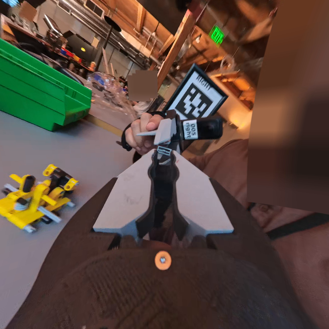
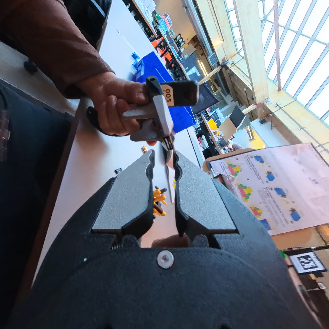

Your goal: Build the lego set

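Now L gripper (image 1: 164,153) pinches small grey piece (image 1: 164,151), long axis crosswise.

you hold two grippers, the left gripper (image 1: 162,153) and the right gripper (image 2: 164,156), one in each of your two hands. on the table sit one yellow lego model (image 1: 38,195), one green bin (image 1: 41,96) and one blue bin (image 2: 156,74). one instruction sheet (image 2: 277,185) stands propped up, and one small grey lego piece (image 1: 164,151) sits between the gripper tips

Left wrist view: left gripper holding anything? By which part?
Small grey ridged lego piece, pinched by its opposite ends at the left gripper's very tips.
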### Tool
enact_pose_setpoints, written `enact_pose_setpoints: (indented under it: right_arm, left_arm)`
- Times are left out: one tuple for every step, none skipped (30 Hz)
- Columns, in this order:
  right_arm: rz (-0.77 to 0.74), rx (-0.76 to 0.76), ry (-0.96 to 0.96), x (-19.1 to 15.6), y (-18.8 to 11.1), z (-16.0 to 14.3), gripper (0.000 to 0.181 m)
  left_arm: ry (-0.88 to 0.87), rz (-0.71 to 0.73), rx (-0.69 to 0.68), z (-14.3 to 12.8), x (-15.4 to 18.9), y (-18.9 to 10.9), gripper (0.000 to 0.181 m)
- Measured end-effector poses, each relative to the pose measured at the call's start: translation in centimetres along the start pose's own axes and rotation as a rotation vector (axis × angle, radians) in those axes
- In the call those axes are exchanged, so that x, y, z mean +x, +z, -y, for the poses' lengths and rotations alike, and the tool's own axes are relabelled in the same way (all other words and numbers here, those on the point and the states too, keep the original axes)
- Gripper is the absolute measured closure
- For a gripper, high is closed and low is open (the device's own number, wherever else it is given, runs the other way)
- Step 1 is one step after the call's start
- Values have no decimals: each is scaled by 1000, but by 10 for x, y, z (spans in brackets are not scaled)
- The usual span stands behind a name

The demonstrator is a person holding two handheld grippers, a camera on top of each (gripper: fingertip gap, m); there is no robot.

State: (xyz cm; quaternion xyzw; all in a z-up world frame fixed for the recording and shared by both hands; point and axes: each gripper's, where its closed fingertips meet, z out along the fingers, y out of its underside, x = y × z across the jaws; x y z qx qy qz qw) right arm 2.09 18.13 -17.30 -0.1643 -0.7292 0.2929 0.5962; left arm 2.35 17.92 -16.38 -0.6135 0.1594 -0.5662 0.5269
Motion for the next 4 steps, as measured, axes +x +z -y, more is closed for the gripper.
enact_pose_setpoints:
  right_arm:
    - [-5, -7, -32, 0, 1, 2, 165]
    - [-20, -11, -63, 1, 1, 5, 167]
    - [-45, -15, -86, 4, 2, 7, 169]
    - [-80, -24, -104, 9, 3, 7, 172]
  left_arm:
    - [-57, -18, 24, 3, 0, 0, 170]
    - [-112, -23, 53, 5, -2, 0, 170]
    - [-168, -32, 75, 7, -3, 1, 172]
    - [-226, -49, 100, 9, -3, 2, 170]
